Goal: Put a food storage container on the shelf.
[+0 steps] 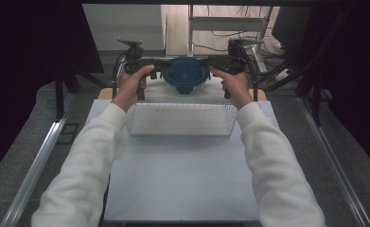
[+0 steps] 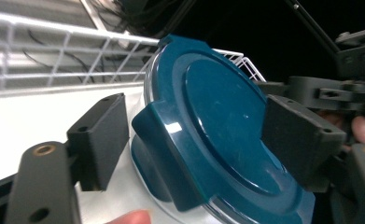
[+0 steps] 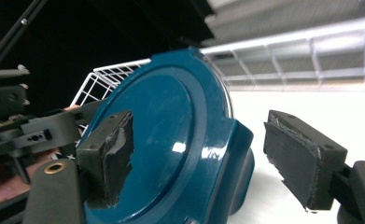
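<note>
A round clear container with a dark teal lid (image 1: 186, 74) sits at the far end of the white table, just beyond the wire basket. My left gripper (image 1: 160, 66) comes at it from the left and my right gripper (image 1: 213, 64) from the right, so the two point toward each other. In the left gripper view the open jaws of the left gripper (image 2: 194, 121) straddle the lid (image 2: 217, 116) beside its latch tab (image 2: 161, 149). In the right gripper view the right gripper (image 3: 199, 135) is open too. One of its pads lies over the lid (image 3: 171, 121) and the other stands apart from the opposite tab (image 3: 236, 154).
A white wire basket (image 1: 180, 134) stands on the table (image 1: 182, 179) between the person and the container, and its mesh shows as the basket (image 2: 54, 51) and the basket (image 3: 101, 79). Dark curtains flank the table. Metal rails run along both sides, and cables and a frame lie behind.
</note>
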### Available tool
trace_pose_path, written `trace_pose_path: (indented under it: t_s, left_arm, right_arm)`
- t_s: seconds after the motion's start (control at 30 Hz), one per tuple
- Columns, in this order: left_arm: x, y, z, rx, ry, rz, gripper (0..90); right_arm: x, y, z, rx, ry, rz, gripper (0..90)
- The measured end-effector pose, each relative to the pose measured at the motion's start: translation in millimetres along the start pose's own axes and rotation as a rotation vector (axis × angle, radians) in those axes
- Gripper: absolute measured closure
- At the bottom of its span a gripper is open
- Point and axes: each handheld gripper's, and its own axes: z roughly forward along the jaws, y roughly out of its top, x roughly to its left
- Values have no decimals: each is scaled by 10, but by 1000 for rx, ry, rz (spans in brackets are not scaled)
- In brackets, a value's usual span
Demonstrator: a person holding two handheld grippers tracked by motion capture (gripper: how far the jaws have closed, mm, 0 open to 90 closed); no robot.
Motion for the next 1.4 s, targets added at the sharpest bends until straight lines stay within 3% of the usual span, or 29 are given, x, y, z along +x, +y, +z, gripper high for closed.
trace_pose_path:
  t_s: [0.13, 0.23, 0.33, 0.5, 0.63, 0.73, 0.93, 1.1, 1.2, 1.4]
  left_arm:
    - [-123, -44, -154, 5, 59, 78, 194]
    - [-240, -144, -284, -9, 52, 104, 190]
    - [-374, -282, -380, -8, 76, 168, 192]
    - [-548, -529, -517, -3, 50, 226, 192]
    - [-654, -782, -605, 24, 30, 285, 190]
    - [-679, -980, -659, 39, 19, 294, 191]
    - [-631, -1420, -702, 75, 4, 244, 192]
    - [-578, -1763, -707, 90, 46, 265, 194]
    - [-535, -1955, -682, 108, 33, 249, 194]
    - [-527, -2252, -658, 167, 73, 292, 201]
  right_arm:
    - [102, -20, -181, -4, 5, -116, 198]
    - [153, -71, -329, -19, -2, -184, 199]
    - [169, -148, -456, -22, 1, -239, 205]
    - [184, -371, -649, -15, 48, -285, 220]
    - [206, -576, -756, -13, 58, -343, 229]
    - [196, -757, -822, -13, 68, -384, 239]
    - [103, -1214, -930, 2, 95, -435, 258]
    - [17, -1512, -991, 12, 98, -452, 267]
    - [-49, -1680, -1004, 27, 101, -450, 270]
    - [-151, -1988, -1027, 63, 104, -452, 289]
